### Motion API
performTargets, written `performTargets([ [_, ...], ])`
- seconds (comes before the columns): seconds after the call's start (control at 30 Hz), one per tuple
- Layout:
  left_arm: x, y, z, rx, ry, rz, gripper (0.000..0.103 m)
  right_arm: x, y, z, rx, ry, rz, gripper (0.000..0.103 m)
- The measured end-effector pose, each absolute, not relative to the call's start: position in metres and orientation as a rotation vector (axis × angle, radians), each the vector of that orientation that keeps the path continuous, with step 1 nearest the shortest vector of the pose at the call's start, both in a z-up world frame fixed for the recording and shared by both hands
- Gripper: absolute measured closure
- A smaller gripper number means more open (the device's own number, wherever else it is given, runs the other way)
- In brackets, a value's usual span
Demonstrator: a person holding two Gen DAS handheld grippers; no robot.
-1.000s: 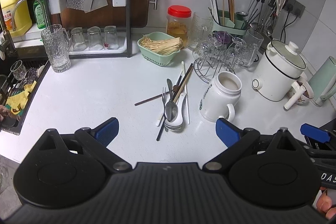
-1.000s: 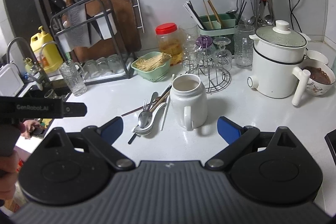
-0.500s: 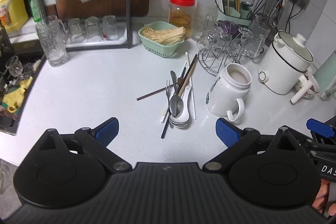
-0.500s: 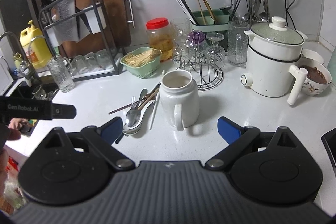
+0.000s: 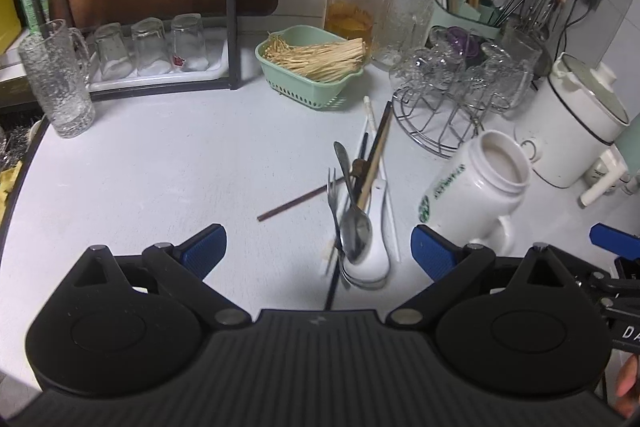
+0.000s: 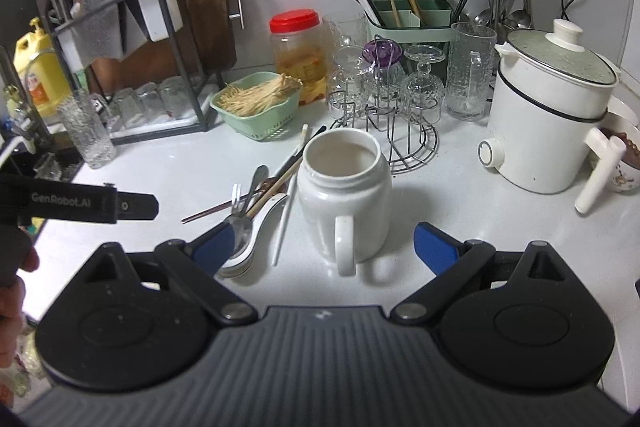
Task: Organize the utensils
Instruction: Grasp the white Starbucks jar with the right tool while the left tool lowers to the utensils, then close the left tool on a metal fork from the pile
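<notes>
Fingers of both grippers stand spread wide with nothing between their ribbed blue pads: the left gripper [image 5: 316,247] hovers over the near end of the utensil pile, the right gripper [image 6: 324,243] over the handle of the white mug.

Utensils [image 5: 356,211] lie in a loose heap on the matte white desk [image 5: 160,179], just left of the mug. A shiny metal spoon [image 5: 354,227] rests bowl-down in a glossy white ceramic soup spoon [image 5: 372,255]; beside them lie a thin metal fork [image 5: 332,195], a second metal spoon handle, a pale wooden chopstick [image 5: 374,167], dark slim chopsticks [image 5: 380,131], white plastic ones [image 5: 390,223], and 1 reddish-brown stick [image 5: 296,205] angled off to the left.

Standing upright, the white mug [image 6: 344,203] is a rounded, jar-shaped ceramic piece with a wide mouth, a looped handle turned toward the right wrist camera and a green logo on its side.

Behind the pile sits a mint-green perforated plastic basket [image 5: 308,87] full of straw-coloured sticks, then a clear jar with a red lid [image 5: 352,7]. A round wire rack [image 6: 384,123] carries cut-glass cups upside down. A green utensil caddy [image 6: 408,23] against the tiled wall holds upright chopsticks. At the right stands a white electric pot [image 6: 548,123] with a speckled green lid; at the left a textured glass mug [image 5: 56,83] and a dark metal dish rack [image 5: 160,27] with tumblers.
</notes>
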State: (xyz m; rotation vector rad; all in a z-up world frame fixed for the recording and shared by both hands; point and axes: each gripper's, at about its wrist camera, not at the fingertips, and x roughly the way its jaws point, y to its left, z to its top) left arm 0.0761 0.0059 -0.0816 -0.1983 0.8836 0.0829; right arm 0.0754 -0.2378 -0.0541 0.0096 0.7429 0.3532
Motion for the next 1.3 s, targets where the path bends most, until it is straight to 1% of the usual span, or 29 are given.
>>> performTargets([
  [0.33, 0.133, 0.021, -0.116, -0.215, 0.915, 0.053, 0.004, 0.126, -0.226, -0.08, -0.035, 0.811, 0.303, 0.005],
  [0.6, 0.169, 0.034, -0.138, -0.274, 0.955, 0.041, 0.014, 0.156, -0.218, -0.095, -0.063, 0.87, 0.289, 0.005],
  [0.67, 0.175, 0.035, -0.145, -0.285, 0.969, 0.029, 0.02, 0.16, -0.215, -0.098, -0.067, 0.88, 0.29, 0.007],
  [0.7, 0.179, 0.034, -0.149, -0.286, 0.977, 0.022, 0.021, 0.162, -0.214, -0.1, -0.069, 0.885, 0.289, 0.011],
  [0.77, 0.184, 0.033, -0.155, -0.282, 0.986, 0.017, 0.028, 0.166, -0.212, -0.104, -0.076, 0.899, 0.288, 0.014],
  [0.83, 0.189, 0.032, -0.16, -0.278, 0.991, 0.009, 0.033, 0.168, -0.21, -0.106, -0.072, 0.903, 0.292, 0.017],
  [0.87, 0.192, 0.032, -0.162, -0.269, 0.99, 0.009, 0.037, 0.168, -0.208, -0.107, -0.074, 0.902, 0.294, 0.02],
  [0.9, 0.194, 0.031, -0.163, -0.257, 0.99, 0.009, 0.038, 0.168, -0.206, -0.107, -0.077, 0.901, 0.299, 0.019],
  [0.97, 0.199, 0.03, -0.167, -0.248, 0.996, -0.005, 0.044, 0.168, -0.203, -0.107, -0.084, 0.898, 0.292, 0.019],
  [1.1, 0.207, 0.031, -0.174, -0.253, 1.001, -0.027, 0.052, 0.17, -0.202, -0.107, -0.082, 0.899, 0.285, 0.019],
  [1.27, 0.215, 0.03, -0.182, -0.263, 1.02, -0.071, 0.068, 0.171, -0.202, -0.107, -0.077, 0.903, 0.278, 0.019],
  [1.3, 0.216, 0.028, -0.183, -0.264, 1.022, -0.081, 0.07, 0.171, -0.202, -0.107, -0.075, 0.904, 0.276, 0.019],
])
